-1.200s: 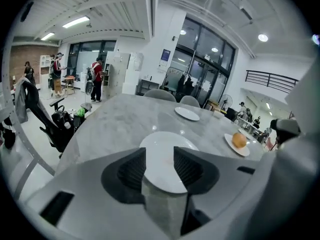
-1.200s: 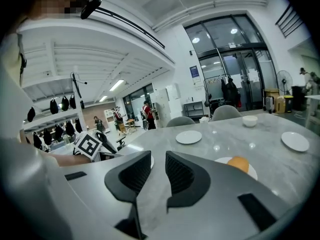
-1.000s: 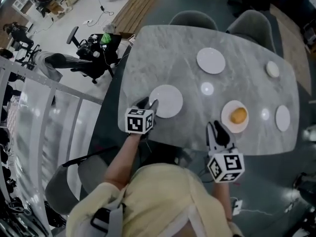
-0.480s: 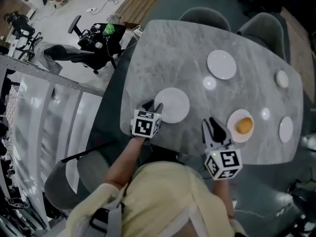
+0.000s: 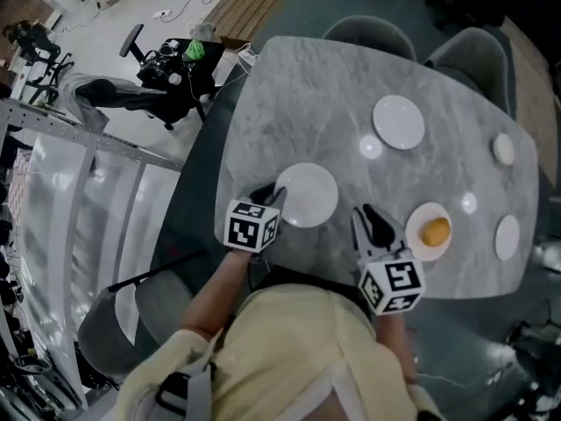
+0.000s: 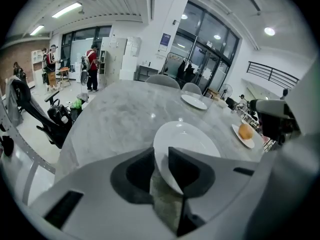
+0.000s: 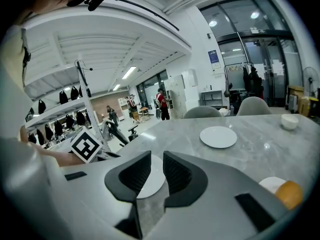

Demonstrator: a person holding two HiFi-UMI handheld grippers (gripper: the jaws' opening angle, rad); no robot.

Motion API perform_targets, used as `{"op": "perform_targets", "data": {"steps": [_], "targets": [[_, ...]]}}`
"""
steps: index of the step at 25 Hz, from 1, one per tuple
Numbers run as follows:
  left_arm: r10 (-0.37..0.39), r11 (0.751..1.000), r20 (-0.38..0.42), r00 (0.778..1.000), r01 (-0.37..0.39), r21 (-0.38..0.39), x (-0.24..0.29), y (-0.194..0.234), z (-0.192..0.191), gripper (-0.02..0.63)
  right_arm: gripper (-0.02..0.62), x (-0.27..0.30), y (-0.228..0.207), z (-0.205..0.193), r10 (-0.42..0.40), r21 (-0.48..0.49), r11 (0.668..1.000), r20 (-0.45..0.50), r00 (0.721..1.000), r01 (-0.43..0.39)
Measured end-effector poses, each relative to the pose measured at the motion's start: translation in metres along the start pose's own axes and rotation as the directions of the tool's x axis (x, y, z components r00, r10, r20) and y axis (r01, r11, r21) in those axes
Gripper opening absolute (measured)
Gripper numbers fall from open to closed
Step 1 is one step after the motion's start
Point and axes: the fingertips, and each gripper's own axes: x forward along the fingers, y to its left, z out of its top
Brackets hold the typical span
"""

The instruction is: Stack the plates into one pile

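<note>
This looks like the first pick-up. The left gripper (image 5: 270, 193) has just been closing its jaws, and they now seem pinched on the 9 o'clock rim of the near plate (image 5: 308, 195). That plate lies at about 8 o'clock on the table (image 5: 298, 95). The next move, I'd judge, is a level lift and a carry to the far plate (image 5: 399, 121) at 1 o'clock. The right gripper (image 5: 372, 222), jaws slightly apart and empty, has shifted towards the near plate since a second ago.
</note>
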Motion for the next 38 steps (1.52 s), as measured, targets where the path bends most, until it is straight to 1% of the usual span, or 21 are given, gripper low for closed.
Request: {"op": "perform_targets", "data": {"steps": [3, 6, 8, 11, 14, 16, 20, 23, 26, 31, 34, 38], "targets": [[-0.012, 0.999, 0.026, 1.0, 0.012, 0.03, -0.006, 0.001, 0.01, 0.073, 0.071, 0.005, 0.002, 0.002, 0.015, 0.007, 1.0, -0.003, 1.0, -0.015], [-0.032, 0.999, 0.058, 0.998, 0.03, 0.035, -0.014, -0.004, 0.025, 0.057, 0.071, 0.009, 0.002, 0.006, 0.045, 0.002, 0.999, -0.005, 0.999, -0.045], [-0.064, 0.998, 0.087, 0.994, 0.062, 0.026, -0.02, -0.015, 0.035, 0.045, 0.071, 0.007, -0.001, 0.007, 0.068, -0.005, 0.998, -0.011, 0.998, -0.068], [-0.127, 0.992, 0.129, 0.983, 0.129, -0.007, -0.03, -0.036, 0.048, 0.028, 0.071, 0.001, -0.009, 0.007, 0.098, -0.012, 0.995, -0.022, 0.995, -0.099], [-0.156, 0.987, 0.151, 0.976, 0.16, -0.011, -0.039, -0.054, 0.06, 0.019, 0.071, -0.005, -0.019, 0.012, 0.121, -0.02, 0.992, -0.019, 0.992, -0.122], [-0.16, 0.987, 0.161, 0.974, 0.16, 0.01, -0.044, -0.065, 0.066, 0.015, 0.071, -0.008, -0.022, 0.016, 0.14, -0.033, 0.989, -0.019, 0.99, -0.141], [-0.159, 0.986, 0.181, 0.971, 0.145, 0.086, -0.053, -0.093, 0.079, 0.012, 0.071, -0.014, -0.029, 0.018, 0.167, -0.042, 0.985, -0.018, 0.986, -0.168], [-0.16, 0.984, 0.207, 0.965, 0.139, 0.113, -0.053, -0.109, 0.091, 0.011, 0.071, -0.018, -0.035, 0.018, 0.18, -0.066, 0.981, -0.021, 0.984, -0.181], [-0.175, 0.981, 0.237, 0.956, 0.15, 0.119, -0.046, -0.121, 0.104, 0.011, 0.071, -0.019, -0.044, 0.018, 0.166, -0.105, 0.98, -0.034, 0.986, -0.169], [-0.213, 0.975, 0.309, 0.927, 0.181, 0.129, -0.031, -0.148, 0.14, 0.011, 0.071, -0.025, -0.069, 0.017, 0.131, -0.098, 0.986, -0.026, 0.991, -0.133], [-0.221, 0.973, 0.343, 0.913, 0.184, 0.136, -0.02, -0.162, 0.162, 0.011, 0.071, -0.027, -0.084, 0.024, 0.111, -0.114, 0.987, -0.009, 0.994, -0.112], [-0.215, 0.974, 0.374, 0.902, 0.173, 0.144, -0.004, -0.171, 0.186, 0.011, 0.071, -0.028, -0.103, 0.04, 0.086, -0.111, 0.99, 0.024, 0.996, -0.083]]}}
